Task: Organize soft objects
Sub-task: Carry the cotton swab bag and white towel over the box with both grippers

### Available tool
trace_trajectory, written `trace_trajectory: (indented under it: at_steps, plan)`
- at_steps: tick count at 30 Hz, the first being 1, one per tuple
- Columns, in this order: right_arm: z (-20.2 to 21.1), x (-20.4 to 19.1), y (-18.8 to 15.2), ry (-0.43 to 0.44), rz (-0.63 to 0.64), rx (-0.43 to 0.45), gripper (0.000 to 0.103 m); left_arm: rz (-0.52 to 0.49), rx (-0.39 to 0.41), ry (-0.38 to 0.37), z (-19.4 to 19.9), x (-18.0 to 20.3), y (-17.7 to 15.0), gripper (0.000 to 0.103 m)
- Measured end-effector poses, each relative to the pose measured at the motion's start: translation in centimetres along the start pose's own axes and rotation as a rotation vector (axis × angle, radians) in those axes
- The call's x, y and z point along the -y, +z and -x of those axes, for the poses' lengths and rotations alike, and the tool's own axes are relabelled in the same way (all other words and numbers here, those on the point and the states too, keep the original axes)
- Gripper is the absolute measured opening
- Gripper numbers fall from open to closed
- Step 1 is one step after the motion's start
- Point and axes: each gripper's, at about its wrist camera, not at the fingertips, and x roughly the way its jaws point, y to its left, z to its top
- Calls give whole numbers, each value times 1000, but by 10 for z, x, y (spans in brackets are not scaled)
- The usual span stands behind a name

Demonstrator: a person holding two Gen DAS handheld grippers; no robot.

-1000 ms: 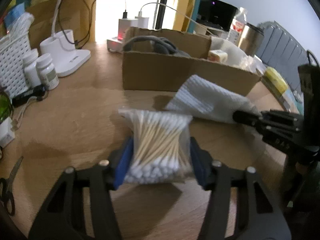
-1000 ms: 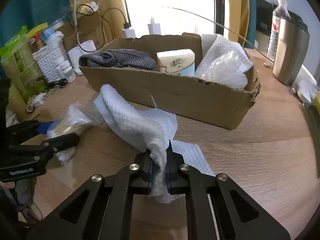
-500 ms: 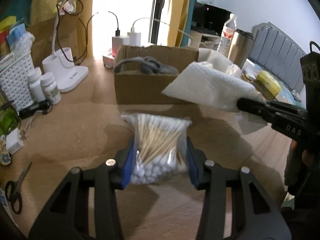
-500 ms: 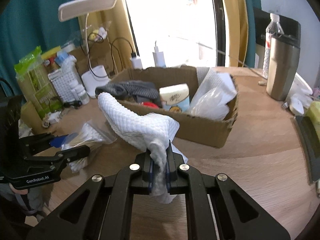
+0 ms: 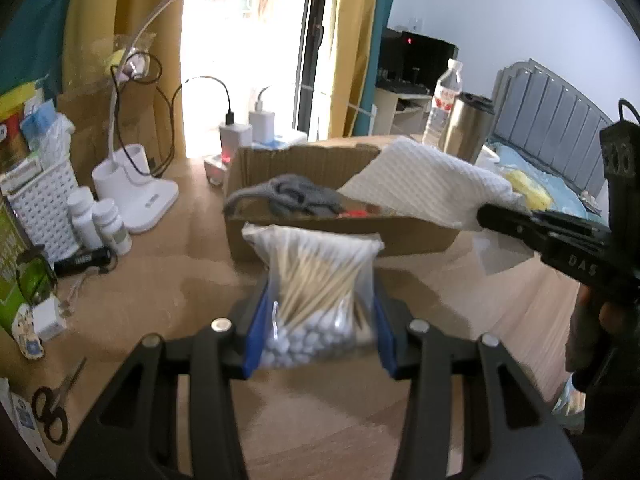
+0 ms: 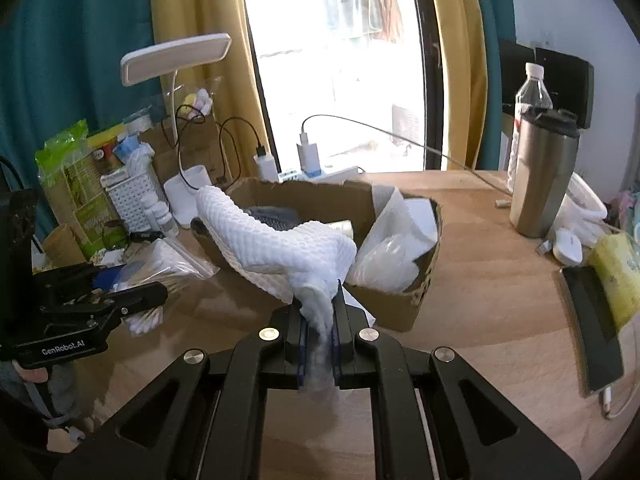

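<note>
My left gripper (image 5: pixel 316 320) is shut on a clear bag of cotton swabs (image 5: pixel 316 280), held above the wooden table in front of the cardboard box (image 5: pixel 340 232). The white waffle cloth (image 6: pixel 280 248) hangs pinched in my right gripper (image 6: pixel 319 312), which is shut on its bunched lower end; the rest drapes over the box's near wall (image 6: pixel 384 300). In the left wrist view the cloth (image 5: pixel 424 188) spreads over the box's right side, with the right gripper (image 5: pixel 504 216) beside it. The right wrist view shows the left gripper (image 6: pixel 132 296) and swab bag (image 6: pixel 160 260) at the left. Grey fabric (image 5: pixel 296 196) lies inside the box.
A white lamp base (image 5: pixel 132 196), pill bottles (image 5: pixel 108 224), a white basket (image 5: pixel 44 204) and scissors (image 5: pixel 52 404) crowd the table's left. Chargers (image 5: pixel 248 132) stand behind the box. A steel tumbler (image 6: pixel 540 176), a water bottle (image 6: pixel 528 100), a phone (image 6: pixel 592 328) and a yellow pack (image 6: pixel 616 276) sit right.
Both grippers have risen with their loads. The cloth has lifted off the table and now drapes over the box; the swab bag has come up off the table.
</note>
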Motion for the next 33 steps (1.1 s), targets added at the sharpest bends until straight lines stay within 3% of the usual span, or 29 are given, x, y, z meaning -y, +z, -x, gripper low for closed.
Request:
trace_trajectory:
  at_steps: [21,33]
  plan:
    - [-17,20,35,-23,25,30,10,-27,71,-18,-11,9,47,46]
    - [-49,35,49,-27,21,10,10,-26,55,-24,-45,9,65,46]
